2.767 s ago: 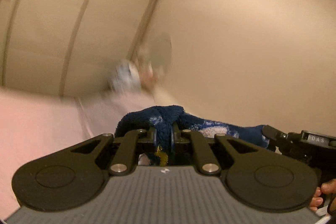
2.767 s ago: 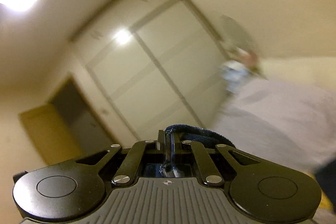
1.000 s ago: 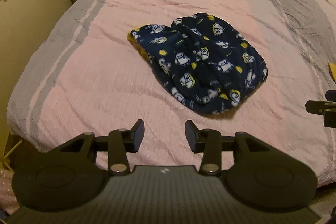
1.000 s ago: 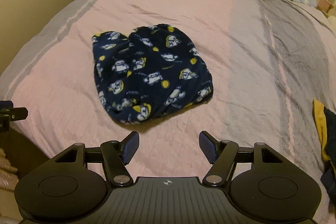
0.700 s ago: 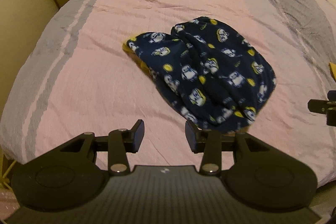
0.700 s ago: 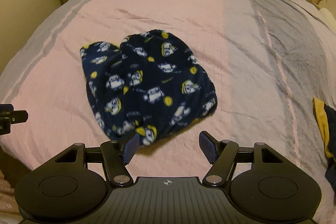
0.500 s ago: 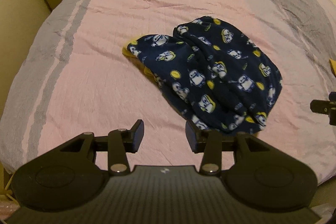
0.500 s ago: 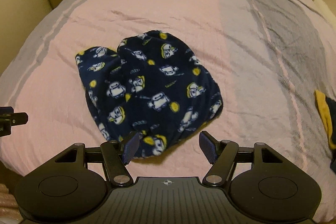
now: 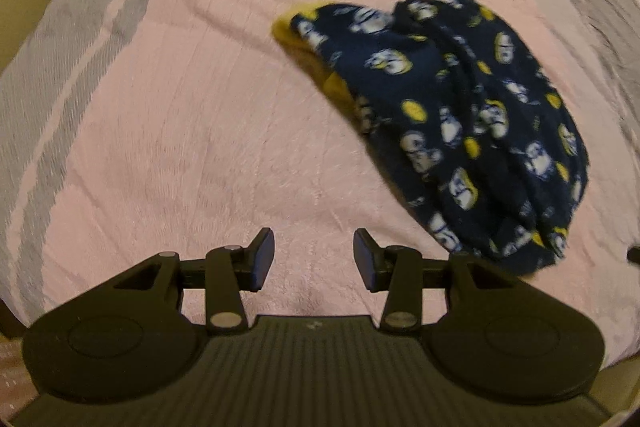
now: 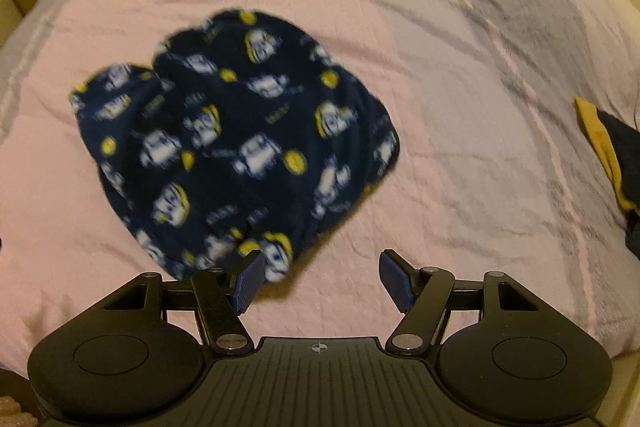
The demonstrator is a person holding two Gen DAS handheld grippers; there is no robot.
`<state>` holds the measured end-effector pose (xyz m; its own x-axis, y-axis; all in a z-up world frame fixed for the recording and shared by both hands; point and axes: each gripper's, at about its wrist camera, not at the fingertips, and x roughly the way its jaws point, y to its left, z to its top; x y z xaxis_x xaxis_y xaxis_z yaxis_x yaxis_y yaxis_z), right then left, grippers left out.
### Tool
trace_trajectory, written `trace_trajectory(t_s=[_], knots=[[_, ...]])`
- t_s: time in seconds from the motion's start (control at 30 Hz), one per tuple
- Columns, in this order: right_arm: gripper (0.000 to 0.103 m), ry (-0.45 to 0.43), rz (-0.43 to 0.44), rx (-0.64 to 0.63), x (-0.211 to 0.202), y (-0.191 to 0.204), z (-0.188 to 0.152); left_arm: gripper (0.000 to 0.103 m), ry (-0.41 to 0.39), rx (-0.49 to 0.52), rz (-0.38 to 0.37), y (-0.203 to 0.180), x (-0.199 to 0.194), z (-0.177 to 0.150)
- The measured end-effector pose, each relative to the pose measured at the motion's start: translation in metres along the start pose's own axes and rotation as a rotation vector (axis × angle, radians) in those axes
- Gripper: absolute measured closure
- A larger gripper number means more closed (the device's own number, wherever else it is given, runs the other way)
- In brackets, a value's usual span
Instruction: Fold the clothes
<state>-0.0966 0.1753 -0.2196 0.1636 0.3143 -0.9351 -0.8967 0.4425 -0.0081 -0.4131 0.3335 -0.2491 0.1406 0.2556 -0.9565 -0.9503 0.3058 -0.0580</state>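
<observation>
While both grippers are hanging over the near edge of the bed [image 9: 168,131], we are looking down on a navy fleece garment [image 9: 460,123] printed with white and yellow cartoon figures. It is lying in a rumpled heap on the pink middle band of the bedspread, closer to the near edge than to the far one, with a yellow lining showing along its left rim. Nothing is containing it; it is resting directly on the cover.

We are holding the left gripper [image 9: 314,263] with its blue-padded fingers apart at a moderate gap, with only bare pink cover showing between them; the garment is sitting up and to its right, its lower end just beside the right finger. We are holding the right gripper [image 10: 320,283] with its fingers spread wider, also gripping nothing; in the right wrist view the garment's near end is reaching down to the left finger [image 10: 248,281], though we cannot tell whether they are touching.

At the right edge of the bed, on the grey band, another navy and yellow piece of clothing [image 10: 612,159] is lying partly out of view.
</observation>
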Motion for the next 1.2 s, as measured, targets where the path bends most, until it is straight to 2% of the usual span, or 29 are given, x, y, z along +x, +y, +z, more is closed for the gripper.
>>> trace_trajectory(t_s=[0.13, 0.3, 0.6, 0.67, 0.77, 0.93, 0.97, 1.0, 1.07, 1.2], knots=[[0.036, 0.033, -0.005, -0.024, 0.021, -0.003, 0.002, 0.064, 0.025, -0.041, 0.003, -0.003, 0.023, 0.010], [0.036, 0.028, 0.004, -0.141, 0.056, 0.004, 0.027, 0.064, 0.053, -0.122, 0.010, -0.011, 0.052, 0.020], [0.036, -0.123, 0.154, -0.461, 0.128, 0.064, 0.092, 0.064, 0.074, -0.265, 0.033, -0.008, 0.097, 0.026], [0.036, -0.141, 0.193, -0.481, 0.141, 0.078, 0.101, 0.064, 0.086, -0.300, 0.028, -0.004, 0.107, 0.026], [0.036, -0.186, 0.206, -0.495, 0.158, 0.102, 0.116, 0.064, 0.103, -0.334, 0.026, -0.001, 0.120, 0.028], [0.037, -0.214, 0.228, -0.500, 0.181, 0.130, 0.136, 0.064, 0.106, -0.338, 0.015, 0.000, 0.131, 0.035], [0.039, -0.213, 0.211, -0.501, 0.186, 0.134, 0.138, 0.064, 0.104, -0.337, 0.012, 0.001, 0.132, 0.036], [0.059, -0.208, 0.190, -0.504, 0.191, 0.136, 0.140, 0.064, 0.101, -0.337, 0.010, 0.001, 0.134, 0.038], [0.085, -0.181, 0.177, -0.488, 0.202, 0.134, 0.145, 0.064, 0.094, -0.345, 0.004, 0.003, 0.136, 0.043], [0.085, -0.145, 0.203, -0.397, 0.209, 0.116, 0.153, 0.062, 0.083, -0.384, -0.046, 0.007, 0.142, 0.048]])
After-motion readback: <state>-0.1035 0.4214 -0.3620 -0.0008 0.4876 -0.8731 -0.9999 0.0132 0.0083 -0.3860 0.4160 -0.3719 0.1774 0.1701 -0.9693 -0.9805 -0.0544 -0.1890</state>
